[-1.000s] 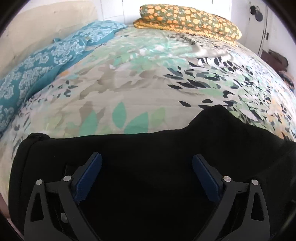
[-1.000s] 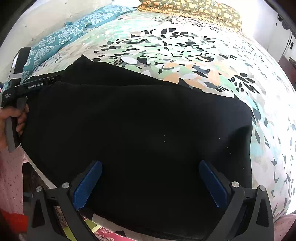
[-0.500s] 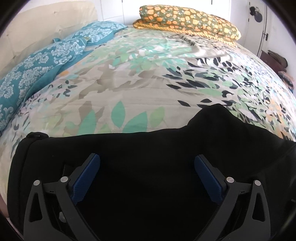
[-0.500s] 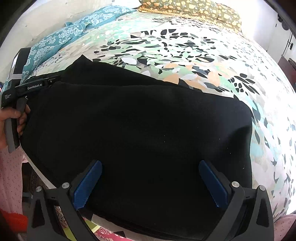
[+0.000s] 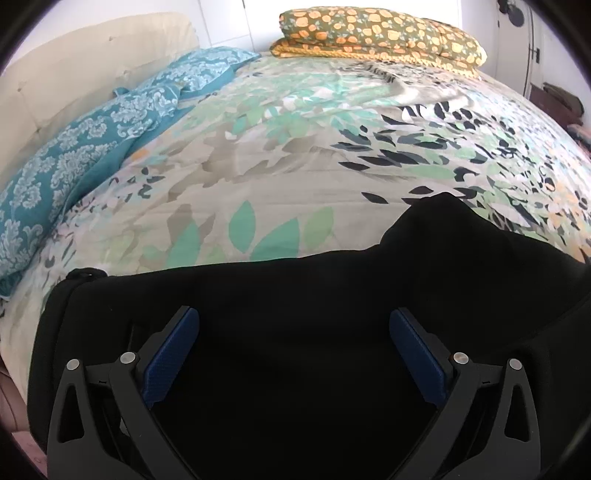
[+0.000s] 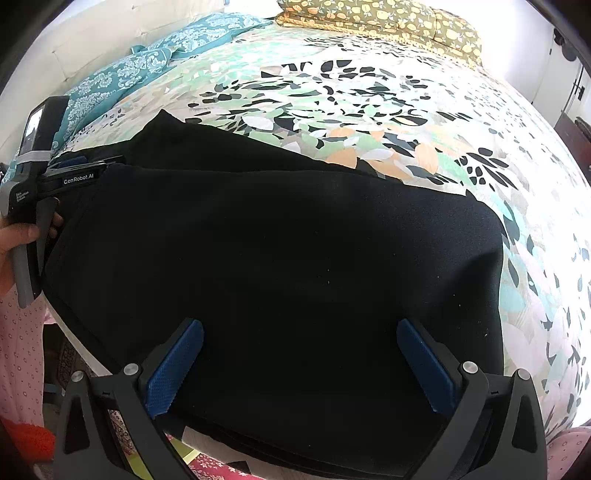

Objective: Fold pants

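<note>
We are looking over the leaf-print bedspread (image 5: 280, 155), black pants (image 6: 280, 266) lying folded at its near edge (layers stacked); our left gripper (image 5: 294, 350) and right gripper (image 6: 300, 363) hovering above them, both spread wide, gripping nothing

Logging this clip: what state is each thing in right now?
Pants: folded in layers, flat on the bedspread, near edge past the bed's edge.
Left gripper: open, fingers over the pants, gripping nothing.
Right gripper: open, over the pants.
Bedspread: spread, lightly wrinkled.
Yellow pillow: lying at the far end.
</note>
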`<state>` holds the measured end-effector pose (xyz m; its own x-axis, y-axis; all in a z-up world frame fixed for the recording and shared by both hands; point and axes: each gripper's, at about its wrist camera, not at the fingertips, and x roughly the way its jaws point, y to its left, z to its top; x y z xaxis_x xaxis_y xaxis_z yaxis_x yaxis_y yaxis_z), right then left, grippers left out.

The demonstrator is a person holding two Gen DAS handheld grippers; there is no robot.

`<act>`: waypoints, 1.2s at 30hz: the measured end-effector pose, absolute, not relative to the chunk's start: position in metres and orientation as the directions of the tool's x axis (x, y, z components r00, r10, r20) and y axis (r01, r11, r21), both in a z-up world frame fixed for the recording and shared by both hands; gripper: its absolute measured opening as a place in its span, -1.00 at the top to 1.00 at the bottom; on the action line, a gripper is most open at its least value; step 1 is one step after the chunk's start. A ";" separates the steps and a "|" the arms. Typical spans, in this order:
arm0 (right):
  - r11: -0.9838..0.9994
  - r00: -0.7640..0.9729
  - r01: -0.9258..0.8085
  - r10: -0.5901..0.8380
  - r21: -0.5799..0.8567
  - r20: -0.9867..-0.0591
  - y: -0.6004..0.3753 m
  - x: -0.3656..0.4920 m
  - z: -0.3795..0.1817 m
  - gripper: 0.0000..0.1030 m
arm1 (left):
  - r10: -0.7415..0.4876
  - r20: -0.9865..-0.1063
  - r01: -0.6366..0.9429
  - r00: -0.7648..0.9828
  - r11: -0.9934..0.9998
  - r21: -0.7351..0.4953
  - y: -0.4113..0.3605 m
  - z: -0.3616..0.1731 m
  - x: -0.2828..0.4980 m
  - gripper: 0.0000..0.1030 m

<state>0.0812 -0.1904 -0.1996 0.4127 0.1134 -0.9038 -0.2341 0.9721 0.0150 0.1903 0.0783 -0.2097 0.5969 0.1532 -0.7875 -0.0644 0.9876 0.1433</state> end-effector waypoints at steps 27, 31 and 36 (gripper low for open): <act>0.972 0.426 -0.234 0.109 0.007 -0.898 -0.188 0.081 -0.201 -1.00 | 0.158 -0.786 -0.065 0.597 0.987 0.149 0.078 -0.210 0.191 -0.99; 0.971 0.424 -0.239 0.111 0.007 -0.899 -0.188 0.081 -0.201 -1.00 | 0.158 -0.786 -0.065 0.597 0.987 0.149 0.078 -0.210 0.191 -0.99; 0.970 0.432 -0.242 0.118 0.011 -0.894 -0.188 0.080 -0.201 -1.00 | 0.158 -0.786 -0.065 0.597 0.987 0.149 0.078 -0.210 0.191 -0.99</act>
<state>0.0798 -0.1880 -0.2014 0.4320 0.1176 -0.8942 -0.2417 0.9703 0.0108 0.1909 0.0776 -0.2096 0.5972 0.1579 -0.7864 -0.0648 0.9867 0.1489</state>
